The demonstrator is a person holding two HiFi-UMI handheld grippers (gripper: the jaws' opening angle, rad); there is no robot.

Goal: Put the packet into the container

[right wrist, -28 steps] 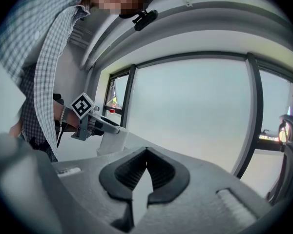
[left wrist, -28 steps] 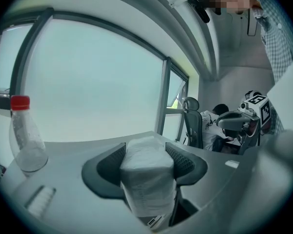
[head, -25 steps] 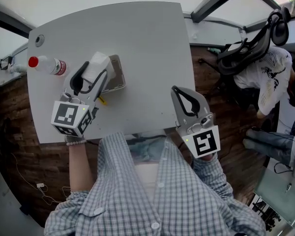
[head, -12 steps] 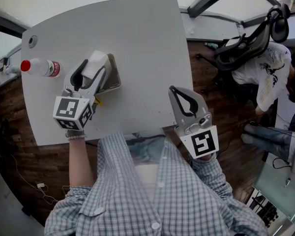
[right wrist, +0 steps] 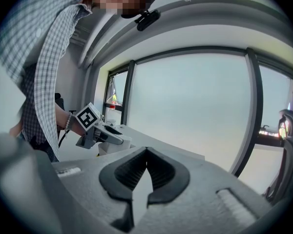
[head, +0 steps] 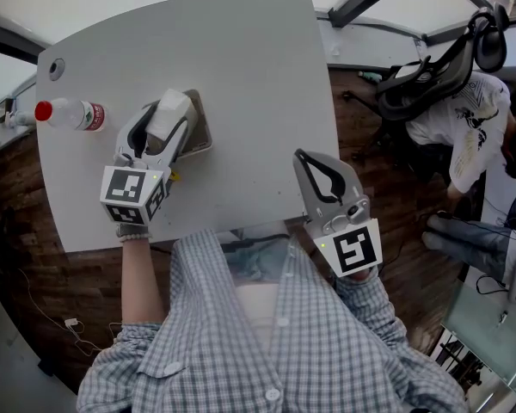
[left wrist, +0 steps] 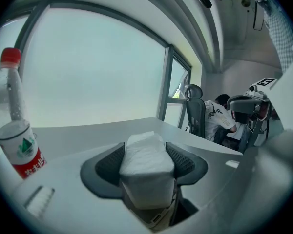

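Pinching the white packet (left wrist: 146, 159) over the brown container (head: 201, 132) on the bench (head: 249, 67), my left tool (head: 162, 124) lines up the drop, while my right tool (right wrist: 146, 151), pressed together and empty, idles well aside.

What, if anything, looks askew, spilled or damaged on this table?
Nothing stands out. The left hand-held gripper is shut on the white packet over the container, the bottle stands upright near the table's left edge, and the right hand-held gripper is shut and empty. No spill shows.
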